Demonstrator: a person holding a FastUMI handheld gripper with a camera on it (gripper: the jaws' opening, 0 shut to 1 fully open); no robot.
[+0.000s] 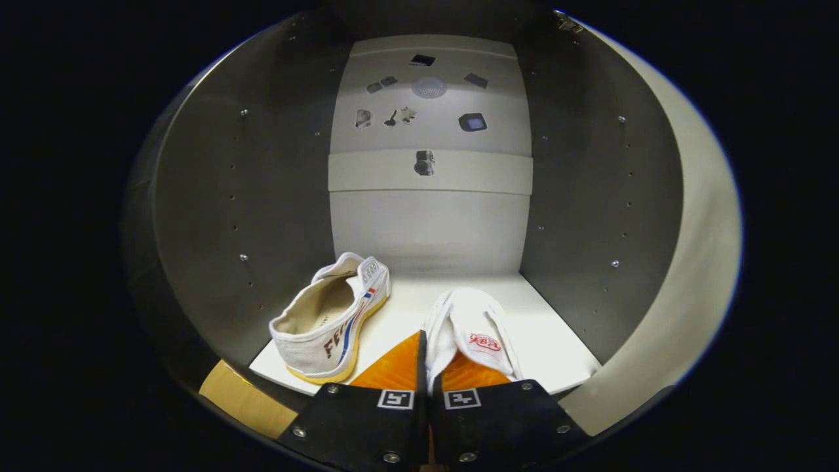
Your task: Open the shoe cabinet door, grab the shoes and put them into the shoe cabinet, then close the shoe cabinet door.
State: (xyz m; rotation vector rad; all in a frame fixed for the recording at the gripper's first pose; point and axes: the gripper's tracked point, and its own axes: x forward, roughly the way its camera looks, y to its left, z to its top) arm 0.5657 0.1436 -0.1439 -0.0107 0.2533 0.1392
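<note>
The tool point(429, 367) shows two flat, wedge-shaped fingers point(393, 370) rising from two dark angular body plates. The plates sit side by side with a narrow seam between them. Each plate carries one square black-and-white coded marker at its top inner corner, close to the seam. Round silver screw heads are set near the plate corners and along the lower edges. The plate surfaces appear matte and plain. The fingers lie close together.
</note>
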